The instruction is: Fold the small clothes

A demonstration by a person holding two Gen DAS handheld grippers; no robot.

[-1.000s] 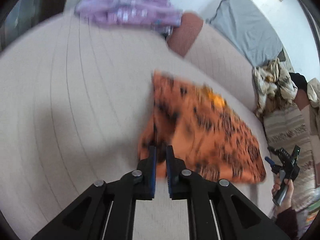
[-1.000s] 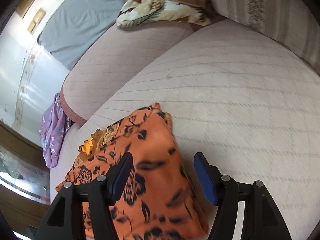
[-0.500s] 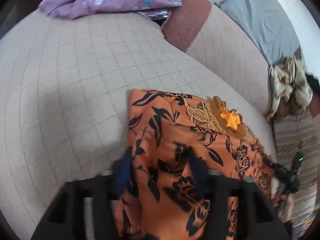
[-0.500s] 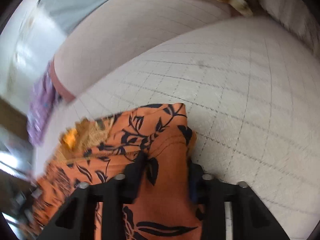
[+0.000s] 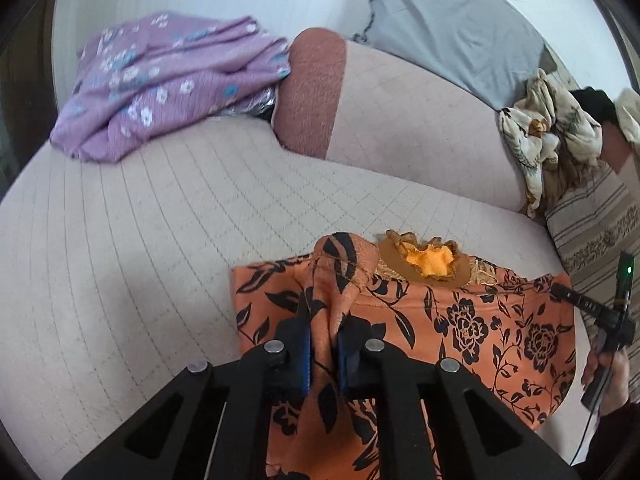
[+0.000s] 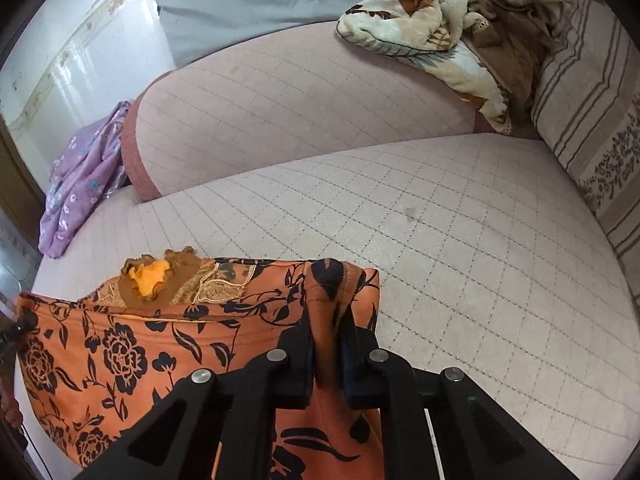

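Orange floral garment (image 5: 460,328), lower centre on the quilted cushion (image 5: 160,240); left gripper (image 5: 323,344) and right gripper (image 6: 327,354) each pinch a bunched corner; lift both evenly, keeping the edge taut.

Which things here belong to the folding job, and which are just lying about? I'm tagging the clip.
In the job: orange floral garment, left gripper and right gripper, each shut on it.

Lying about: purple floral garment, cream patterned cloth, grey pillow, striped cushion.
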